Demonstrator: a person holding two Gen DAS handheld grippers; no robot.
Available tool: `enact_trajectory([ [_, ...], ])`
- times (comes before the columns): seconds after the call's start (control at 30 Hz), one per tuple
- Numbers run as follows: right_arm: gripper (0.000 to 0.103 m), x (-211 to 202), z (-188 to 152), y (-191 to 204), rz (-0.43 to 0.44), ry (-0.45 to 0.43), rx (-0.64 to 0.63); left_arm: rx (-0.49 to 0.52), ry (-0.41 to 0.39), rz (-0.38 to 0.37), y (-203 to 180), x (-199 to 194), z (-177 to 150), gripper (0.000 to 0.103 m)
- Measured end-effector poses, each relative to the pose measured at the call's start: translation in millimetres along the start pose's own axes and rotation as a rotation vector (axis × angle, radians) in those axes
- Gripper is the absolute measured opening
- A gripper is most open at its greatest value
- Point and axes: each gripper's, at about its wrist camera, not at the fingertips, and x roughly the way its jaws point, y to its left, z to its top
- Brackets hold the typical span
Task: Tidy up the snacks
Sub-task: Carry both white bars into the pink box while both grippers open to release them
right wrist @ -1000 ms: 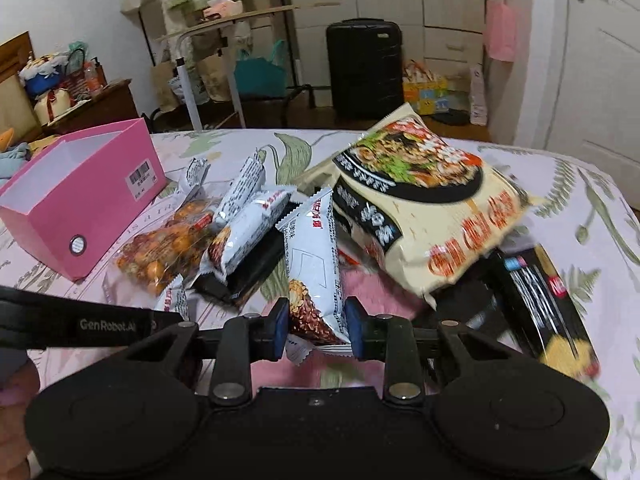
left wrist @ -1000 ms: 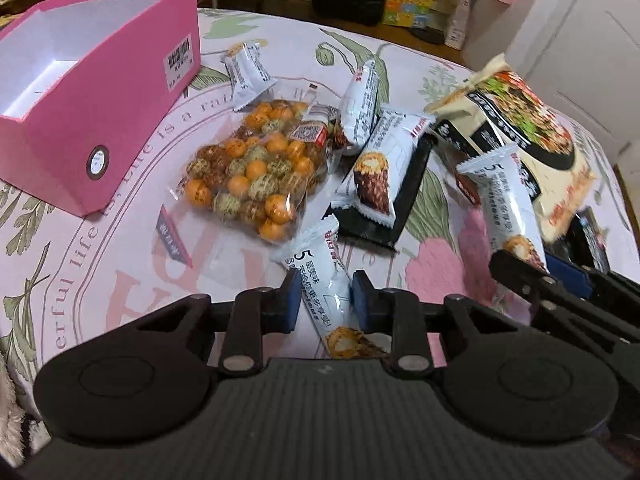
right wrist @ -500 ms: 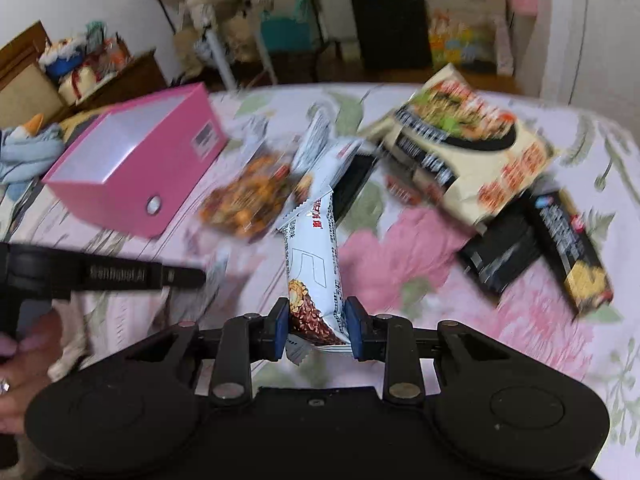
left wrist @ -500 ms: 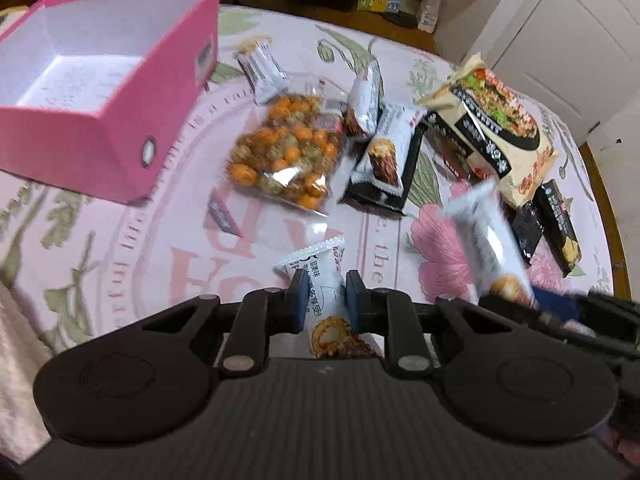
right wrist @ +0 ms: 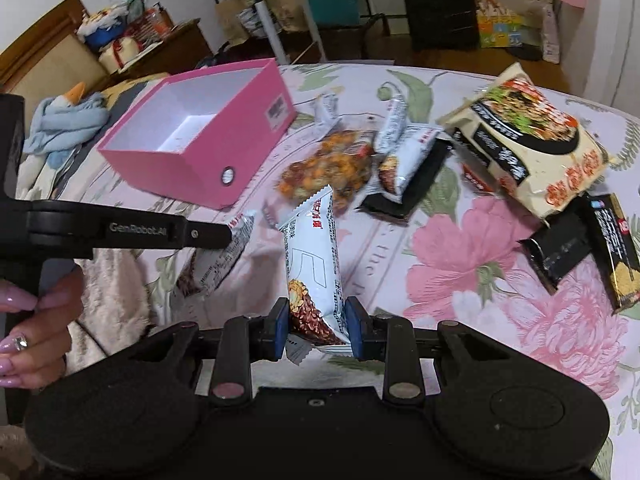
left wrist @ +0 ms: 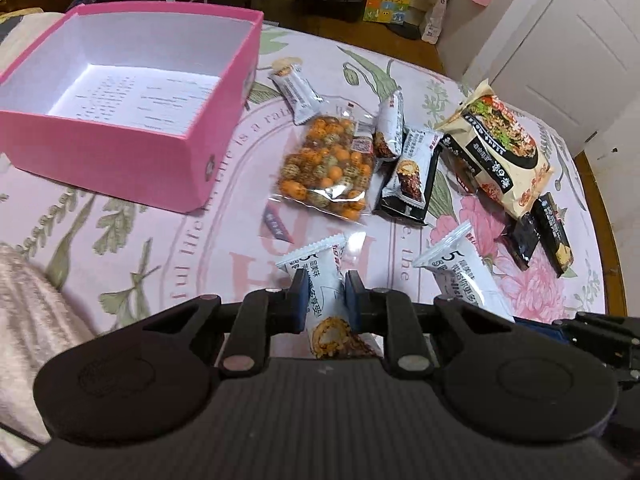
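Left of the snack pile, bare tabletop; pink box empty; left tongs and right tongs each clamp a white snack bar.

Far back, a black suitcase stands on the wooden floor; a white door at right, a wooden dresser at left.

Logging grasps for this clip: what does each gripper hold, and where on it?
Each holds a white snack bar. The left gripper pinches its bar around mid-length; the right gripper clamps its bar near the lower end, above the crimped seal.
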Motion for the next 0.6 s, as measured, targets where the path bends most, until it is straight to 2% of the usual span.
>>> enact_trajectory([
  [0.13, 0.035, -2.3, 8.6, 18.3, 0.023, 0.013, -0.045, 0.008, -0.037, 0.016, 11.9, -19.7, -0.5, 0.018],
  [0.33, 0.035, -3.8, 25.2, 53.8, 0.056, 0.015, -0.125, -0.007, -0.077, -0.001, 29.0, -43.5, 6.5, 0.018],
  [0.5, 0.035, -3.0, 47.7, 82.6, 0.062, -0.025, -0.189, 0.011, -0.124, -0.014, 41.5, -61.0, 16.7, 0.018],
  [0.6, 0.035, 2.6, 68.9, 96.8, 0.075, -0.060, -0.196, -0.011, -0.156, -0.021, 58.7, -69.4, 26.9, 0.018],
])
